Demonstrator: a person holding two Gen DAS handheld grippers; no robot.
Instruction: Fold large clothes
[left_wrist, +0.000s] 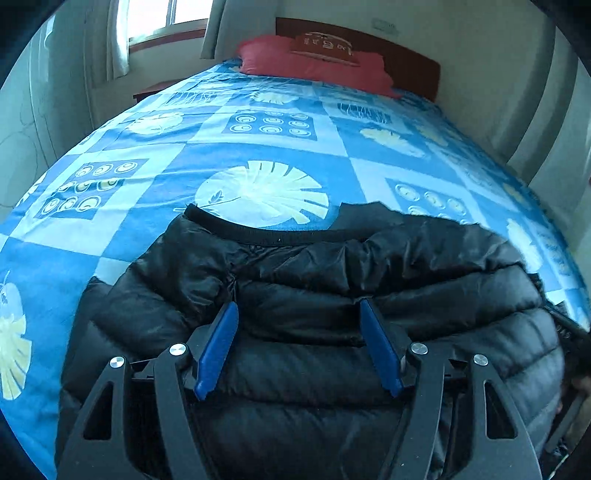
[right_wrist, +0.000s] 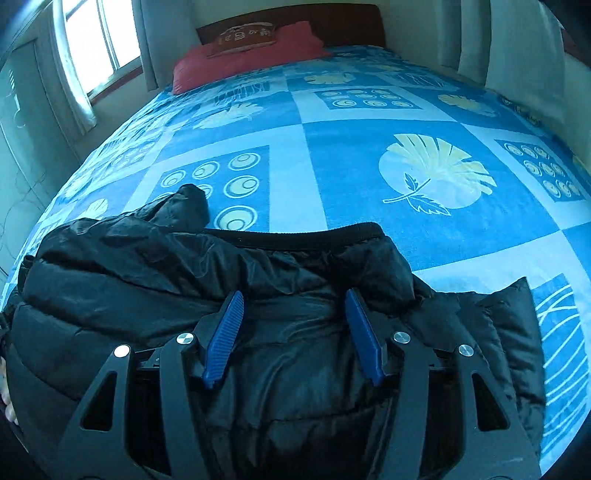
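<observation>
A black quilted puffer jacket (left_wrist: 314, 295) lies on the near end of a bed with a blue patterned cover (left_wrist: 258, 140); its ribbed hem edge faces away. My left gripper (left_wrist: 299, 308) is open, its blue pads spread just above the jacket's left part, holding nothing. In the right wrist view the same jacket (right_wrist: 258, 280) fills the lower frame, with a bunched part sticking up at its far left. My right gripper (right_wrist: 293, 299) is open above the jacket's right part, near the hem, holding nothing.
A red pillow (left_wrist: 314, 62) lies at the wooden headboard (left_wrist: 406, 59). A window with curtains (right_wrist: 92, 48) is on the left wall, with a low table (left_wrist: 155, 88) beside the bed. The blue bed cover (right_wrist: 369, 147) stretches beyond the jacket.
</observation>
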